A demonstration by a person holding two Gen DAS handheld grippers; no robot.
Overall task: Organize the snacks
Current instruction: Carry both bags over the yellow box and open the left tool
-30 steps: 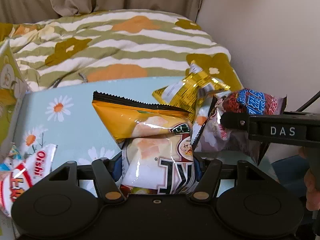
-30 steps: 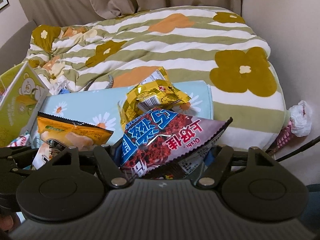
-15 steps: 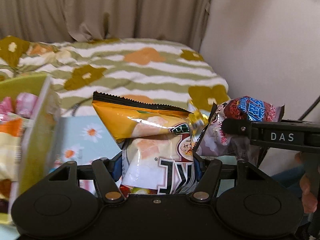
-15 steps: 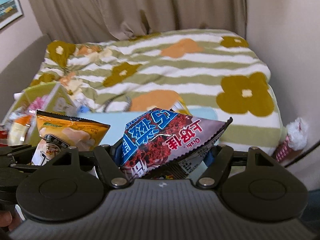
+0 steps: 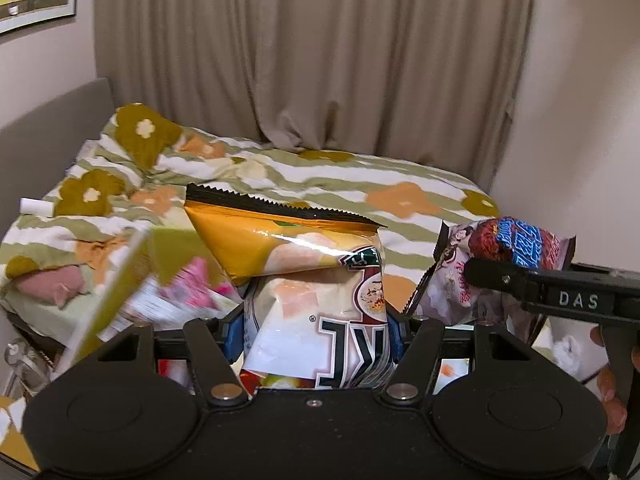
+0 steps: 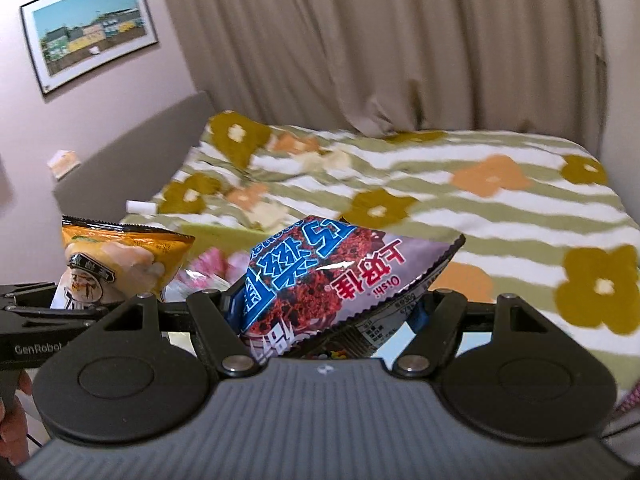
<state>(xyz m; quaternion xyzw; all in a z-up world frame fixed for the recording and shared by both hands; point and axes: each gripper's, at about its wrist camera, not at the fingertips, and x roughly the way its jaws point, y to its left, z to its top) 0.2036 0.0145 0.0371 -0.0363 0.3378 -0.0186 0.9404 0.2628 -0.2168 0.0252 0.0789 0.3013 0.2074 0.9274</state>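
Both grippers have lifted off the blue floral mat and swung toward the green box (image 5: 120,280): left gripper (image 5: 316,322) pinching the orange chip bag (image 5: 296,256), right gripper (image 6: 332,308) pinching the purple Oishi bag (image 6: 344,272), neither bag boxed yet.

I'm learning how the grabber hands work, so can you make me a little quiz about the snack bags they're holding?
1. True or false: the left gripper is empty.
2. Which bag is the right gripper holding? A) the orange and white bag B) the purple bag with blue letters C) a green box
3. Fill in: behind both bags lies a striped blanket with a ______ pattern.

Key:
1. False. It is shut on the orange and white bag.
2. B, the purple bag with blue letters.
3. Flower.
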